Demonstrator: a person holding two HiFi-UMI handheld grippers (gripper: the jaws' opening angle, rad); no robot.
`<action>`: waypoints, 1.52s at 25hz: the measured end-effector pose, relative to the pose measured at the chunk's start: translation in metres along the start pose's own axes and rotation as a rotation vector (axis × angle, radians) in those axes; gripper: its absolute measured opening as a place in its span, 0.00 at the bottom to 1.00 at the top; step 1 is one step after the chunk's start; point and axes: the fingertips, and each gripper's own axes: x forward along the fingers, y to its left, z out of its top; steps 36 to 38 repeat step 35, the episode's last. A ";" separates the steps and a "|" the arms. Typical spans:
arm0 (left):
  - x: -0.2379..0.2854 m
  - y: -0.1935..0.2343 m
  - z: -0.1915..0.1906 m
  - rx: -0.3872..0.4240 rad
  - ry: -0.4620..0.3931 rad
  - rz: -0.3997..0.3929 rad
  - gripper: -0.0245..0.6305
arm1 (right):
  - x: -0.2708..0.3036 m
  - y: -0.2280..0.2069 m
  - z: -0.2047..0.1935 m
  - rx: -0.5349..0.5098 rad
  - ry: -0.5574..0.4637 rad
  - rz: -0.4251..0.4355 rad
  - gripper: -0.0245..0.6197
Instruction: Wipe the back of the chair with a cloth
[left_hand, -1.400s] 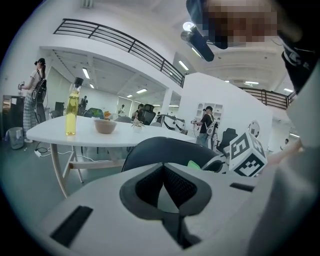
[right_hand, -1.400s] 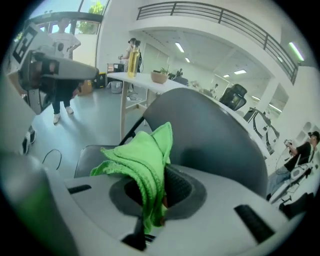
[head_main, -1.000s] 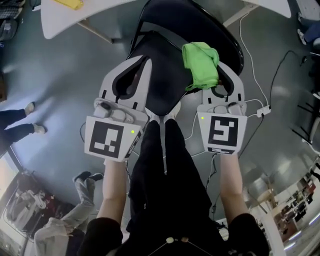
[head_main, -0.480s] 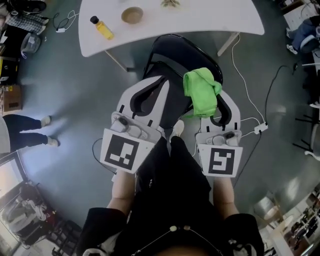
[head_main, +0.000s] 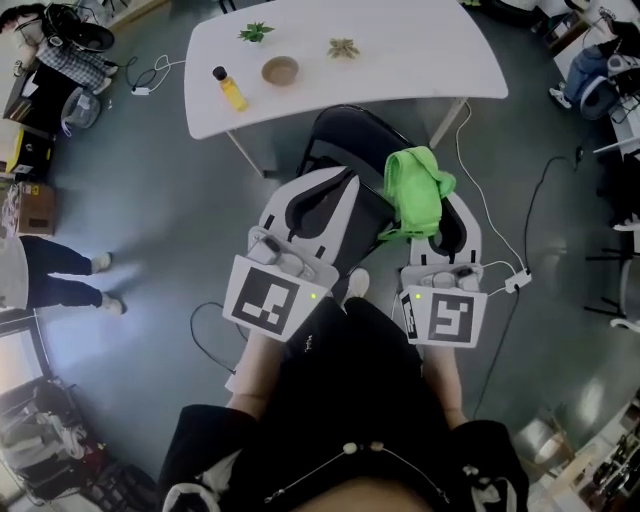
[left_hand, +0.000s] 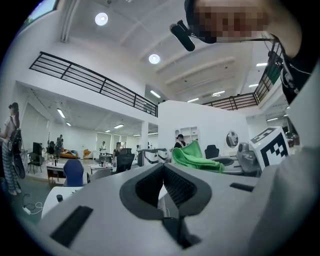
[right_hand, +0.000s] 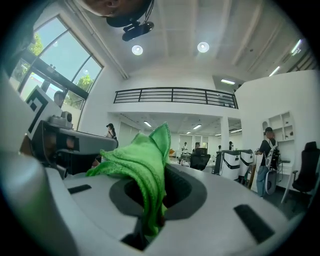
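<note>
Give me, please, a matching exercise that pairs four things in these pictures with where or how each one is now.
Things:
1. cloth
2. bottle
3. left gripper
4. chair

Places and states:
A. black, on the floor beside the table
B. green, clamped in the right gripper's jaws
C. jaws together, nothing between them
D. yellow, on the table near the bowl

Pairs: 1-B, 2-D, 3-C, 4-A.

Left gripper (left_hand: 162, 170) closed, empty; right gripper (right_hand: 169, 175) clamps the cloth (right_hand: 140, 162).
</note>
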 end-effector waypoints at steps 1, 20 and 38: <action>-0.001 -0.002 0.002 -0.004 -0.005 -0.003 0.05 | -0.002 -0.001 0.002 0.011 -0.007 -0.003 0.11; -0.013 0.005 0.032 0.005 -0.081 0.015 0.05 | -0.008 -0.012 0.040 0.033 -0.082 -0.023 0.10; -0.009 0.012 0.030 0.006 -0.073 0.009 0.05 | -0.003 -0.013 0.040 0.024 -0.068 -0.027 0.10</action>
